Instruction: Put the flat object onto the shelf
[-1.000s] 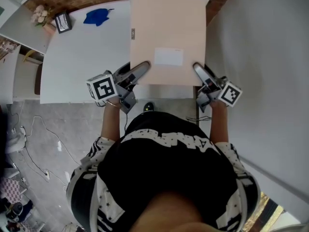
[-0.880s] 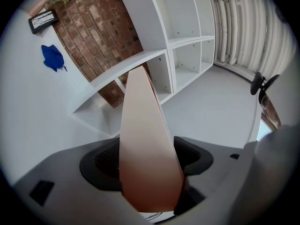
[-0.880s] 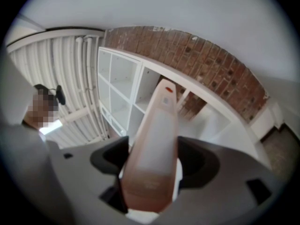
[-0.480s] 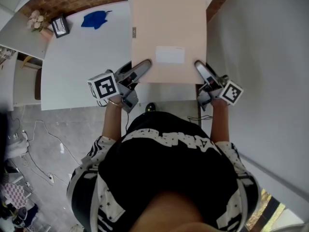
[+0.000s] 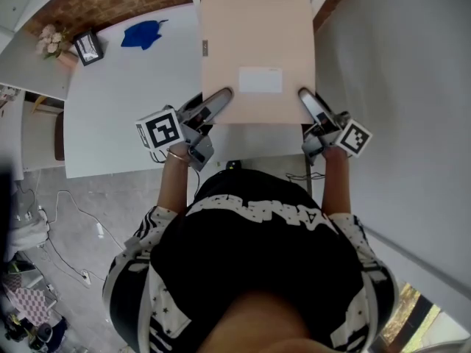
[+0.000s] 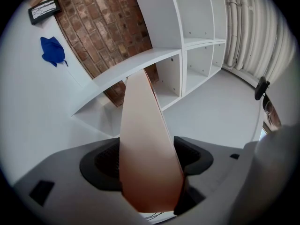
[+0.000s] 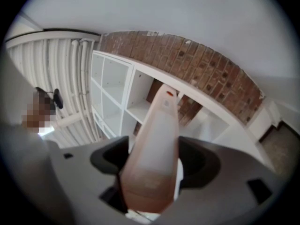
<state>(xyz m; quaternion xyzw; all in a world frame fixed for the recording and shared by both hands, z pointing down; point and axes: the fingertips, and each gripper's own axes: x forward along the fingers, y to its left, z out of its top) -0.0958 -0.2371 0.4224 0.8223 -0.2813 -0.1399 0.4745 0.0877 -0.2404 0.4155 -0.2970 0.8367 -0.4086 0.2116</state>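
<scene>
A flat peach-coloured folder (image 5: 254, 43) with a white label is held level in front of me, its far edge toward the white shelf unit (image 6: 187, 55). My left gripper (image 5: 218, 100) is shut on its near left corner, my right gripper (image 5: 305, 98) on its near right corner. In the left gripper view the folder (image 6: 145, 144) runs edge-on between the jaws toward the shelf compartments. In the right gripper view the folder (image 7: 154, 153) likewise sits clamped between the jaws, pointing at the shelf unit (image 7: 126, 97).
A white table (image 5: 118, 94) lies at the left with a blue cloth (image 5: 143, 34), a small framed picture (image 5: 87, 47) and flowers (image 5: 50, 43). A brick wall (image 6: 98, 32) stands behind. Cables (image 5: 73, 219) lie on the grey floor.
The folder and both grippers have shifted slightly forward, away from my body; the table edge now sits a little nearer. Both grips are unchanged.
</scene>
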